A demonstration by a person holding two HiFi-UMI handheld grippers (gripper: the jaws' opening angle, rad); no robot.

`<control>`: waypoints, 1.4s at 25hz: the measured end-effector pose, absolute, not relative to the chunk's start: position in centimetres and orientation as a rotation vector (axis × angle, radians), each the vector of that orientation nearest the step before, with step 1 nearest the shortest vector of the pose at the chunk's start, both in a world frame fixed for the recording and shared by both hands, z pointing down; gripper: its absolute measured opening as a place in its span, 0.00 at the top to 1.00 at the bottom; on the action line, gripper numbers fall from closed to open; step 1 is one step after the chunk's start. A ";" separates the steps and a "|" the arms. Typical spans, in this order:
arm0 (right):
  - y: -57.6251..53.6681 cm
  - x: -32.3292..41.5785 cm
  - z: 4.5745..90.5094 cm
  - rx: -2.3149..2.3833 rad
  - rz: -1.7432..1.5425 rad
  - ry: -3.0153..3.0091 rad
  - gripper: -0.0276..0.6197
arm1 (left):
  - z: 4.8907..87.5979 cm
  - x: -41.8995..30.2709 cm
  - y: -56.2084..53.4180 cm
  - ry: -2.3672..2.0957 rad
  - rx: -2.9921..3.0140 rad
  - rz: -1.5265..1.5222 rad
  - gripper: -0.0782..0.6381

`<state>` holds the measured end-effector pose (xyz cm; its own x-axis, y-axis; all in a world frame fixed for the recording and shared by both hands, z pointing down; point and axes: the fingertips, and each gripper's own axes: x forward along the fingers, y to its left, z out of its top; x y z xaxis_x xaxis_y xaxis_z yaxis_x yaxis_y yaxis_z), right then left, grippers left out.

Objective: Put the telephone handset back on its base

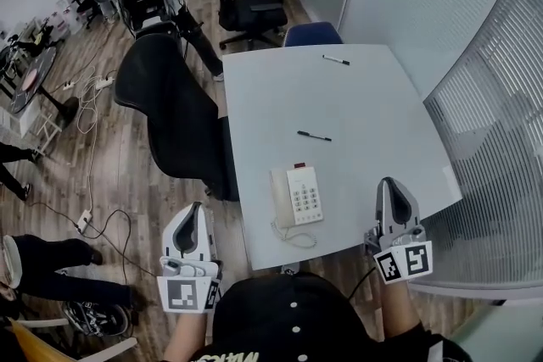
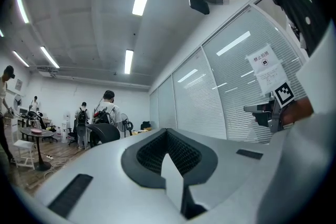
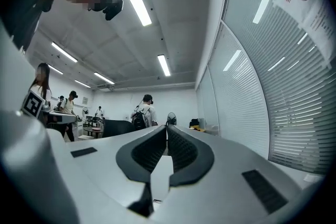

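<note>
Head view, entry one, asks the checker: what lies on the table [image 1: 365, 114]?

Clerk: One telephone [image 1: 297, 197], white, near the front edge. Handset [image 1: 281, 197] lies along the left side of the base [image 1: 307, 195], seemingly seated in its cradle. Coiled cord [image 1: 295, 236] is looped just in front. Two pens, one [image 1: 314, 136] beyond the telephone and one [image 1: 336, 59] near the far edge, both well apart from it.

Checker: Tongs, left and right?

Clerk: Left gripper [image 1: 196, 208] is held off the table's left side, over the floor. Its own view shows the jaws together [image 2: 167, 131] with nothing between them. Right gripper [image 1: 389, 184] is at the near right edge of the table. Its own view shows the pads meeting [image 3: 167, 127], likewise empty. Both point out across the room, and neither touches the telephone.

Checker: Step in hand?

Clerk: Judged from the layout, the placing itself looks done, with the handset on the base and both tongs closed and clear. How firmly it sits in the cradle is too small to tell from above.

Checker: Next move, if any?

Clerk: Probably none beyond keeping both tongs away from the cord. If the handset proves askew, one gripper would need to open, come in over the handset's length and press or reseat it squarely. Care is needed not to drag the light base by the cord.
</note>
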<state>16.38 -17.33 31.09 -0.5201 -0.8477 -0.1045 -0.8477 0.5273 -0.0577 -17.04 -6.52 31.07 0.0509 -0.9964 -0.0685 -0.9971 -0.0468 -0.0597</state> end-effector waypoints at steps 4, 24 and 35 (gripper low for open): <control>-17.5 18.0 30.9 -1.518 -0.003 2.595 0.90 | 30.4 -17.7 -6.4 2.101 -2.177 -0.001 0.87; -17.2 18.0 30.4 -1.542 0.035 2.583 0.91 | 30.0 -17.1 -5.8 2.109 -2.162 0.014 0.87; -16.7 17.6 30.3 -1.538 0.076 2.600 0.91 | 30.0 -16.3 -5.5 2.102 -2.176 0.018 0.87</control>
<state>17.65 -16.74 30.32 -0.4768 -0.8696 -0.1284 -0.8756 0.4827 -0.0179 -16.35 -5.49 29.97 0.0374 -0.9953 -0.0890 -0.9967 -0.0307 -0.0750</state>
